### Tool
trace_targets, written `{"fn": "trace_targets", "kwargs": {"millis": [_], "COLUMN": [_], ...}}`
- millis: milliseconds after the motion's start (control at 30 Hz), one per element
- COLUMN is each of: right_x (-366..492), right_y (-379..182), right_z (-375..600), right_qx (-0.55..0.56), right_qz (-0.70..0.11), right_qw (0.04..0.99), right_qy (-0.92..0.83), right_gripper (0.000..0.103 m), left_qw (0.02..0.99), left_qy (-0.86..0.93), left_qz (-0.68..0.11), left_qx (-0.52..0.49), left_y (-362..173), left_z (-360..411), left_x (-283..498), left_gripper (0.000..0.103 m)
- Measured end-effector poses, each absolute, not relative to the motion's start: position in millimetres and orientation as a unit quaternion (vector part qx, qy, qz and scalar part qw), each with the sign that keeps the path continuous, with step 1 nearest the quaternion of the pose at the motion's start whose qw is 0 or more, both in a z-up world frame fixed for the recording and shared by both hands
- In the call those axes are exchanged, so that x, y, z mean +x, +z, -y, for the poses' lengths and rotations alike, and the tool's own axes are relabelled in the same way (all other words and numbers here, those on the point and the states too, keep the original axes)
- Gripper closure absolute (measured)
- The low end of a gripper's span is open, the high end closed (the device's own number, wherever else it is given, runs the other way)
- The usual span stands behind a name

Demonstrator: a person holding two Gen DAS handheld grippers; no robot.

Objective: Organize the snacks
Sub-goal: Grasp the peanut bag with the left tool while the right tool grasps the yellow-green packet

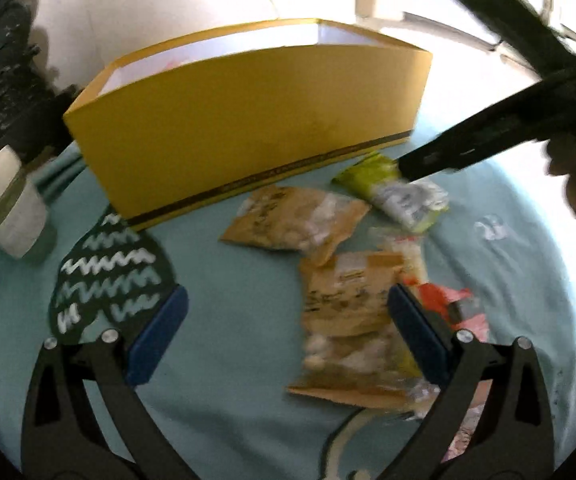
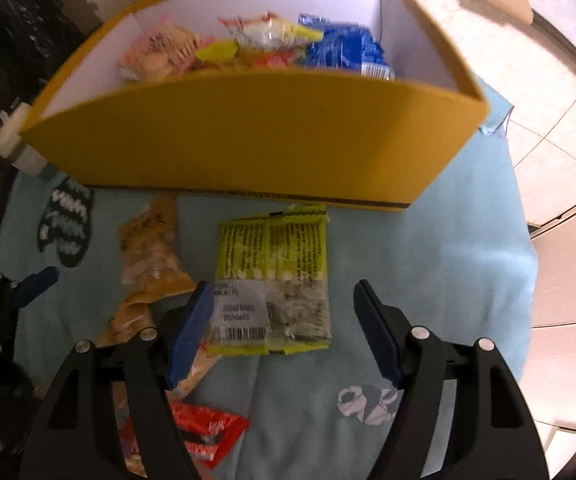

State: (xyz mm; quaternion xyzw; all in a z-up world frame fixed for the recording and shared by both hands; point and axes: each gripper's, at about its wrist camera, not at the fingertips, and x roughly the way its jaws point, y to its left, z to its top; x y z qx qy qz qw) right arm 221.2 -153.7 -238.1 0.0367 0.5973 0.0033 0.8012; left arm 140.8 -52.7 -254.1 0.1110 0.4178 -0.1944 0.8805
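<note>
A yellow box (image 2: 247,140) stands on the desk (image 2: 468,260), which is covered by a light blue cloth, and already holds several packets, among them a blue packet (image 2: 344,50) at its right end. A yellow-green snack packet (image 2: 273,280) lies flat just in front of the box, its long axis running from the box toward the right gripper (image 2: 283,332), barcode end nearest the camera. The right gripper points steeply down over that end; its jaws stand wide apart, straddling the packet and holding nothing. The left gripper (image 1: 288,334) is likewise wide open and empty, above a brown packet (image 1: 348,320) lying lengthwise toward it; motion blur leaves contact uncertain. A second brown packet (image 1: 296,220) lies nearer the box, and a red packet (image 2: 203,428) nearest the person.
</note>
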Motion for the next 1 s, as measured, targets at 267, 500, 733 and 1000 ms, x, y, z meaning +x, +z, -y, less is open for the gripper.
{"fn": "trace_targets", "kwargs": {"millis": [267, 500, 733, 1000], "right_x": [229.6, 216.6, 186.8, 160.3], "right_y": [-290.2, -277.7, -264.8, -230.3], "right_z": [139.7, 132.0, 140.7, 147.6], "right_qx": [0.01, -0.004, 0.065, 0.095], "right_qz": [-0.645, -0.623, -0.596, -0.564], "right_qw": [0.764, 0.782, 0.799, 0.819], "right_qy": [-0.024, 0.024, 0.03, 0.039], "right_gripper": [0.001, 0.037, 0.037, 0.037], "left_qw": [0.856, 0.867, 0.875, 0.892], "left_qy": [-0.175, -0.166, -0.154, -0.137], "left_qz": [-0.471, -0.46, -0.452, -0.426], "left_qx": [0.123, 0.09, 0.071, 0.064], "left_y": [-292.3, -282.7, -271.4, -243.8], "left_z": [51.0, 36.1, 16.8, 5.5], "left_x": [142.7, 144.0, 119.1, 96.7], "left_gripper": [0.003, 0.06, 0.064, 0.064]}}
